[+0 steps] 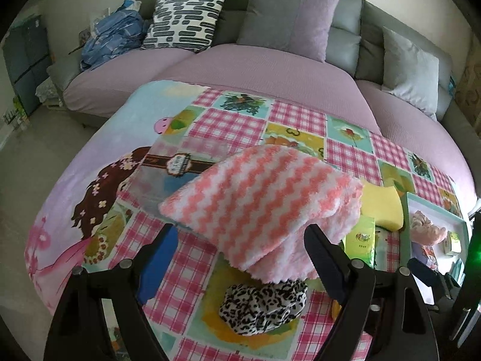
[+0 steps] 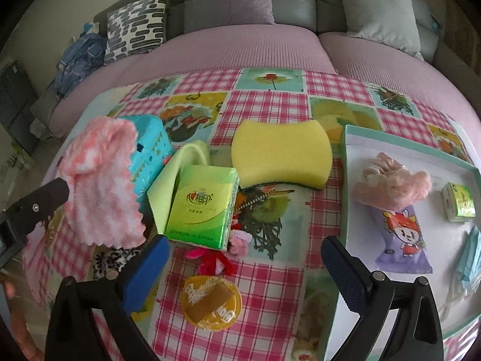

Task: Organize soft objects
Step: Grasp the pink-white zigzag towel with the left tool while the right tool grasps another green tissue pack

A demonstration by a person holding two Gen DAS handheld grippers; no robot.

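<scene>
My left wrist camera looks steeply down along its hand-held gripper, close over the pink-and-white zigzag fleece cloth, facing the grey sofa with mauve seat covers. My right wrist camera tilts down likewise, sitting further right, near the yellow waisted foam sponge and the white tray with mint-green rim. Both views share that cloth, sponge, tray, sofa and the pink-checked patchwork worktop.
</scene>
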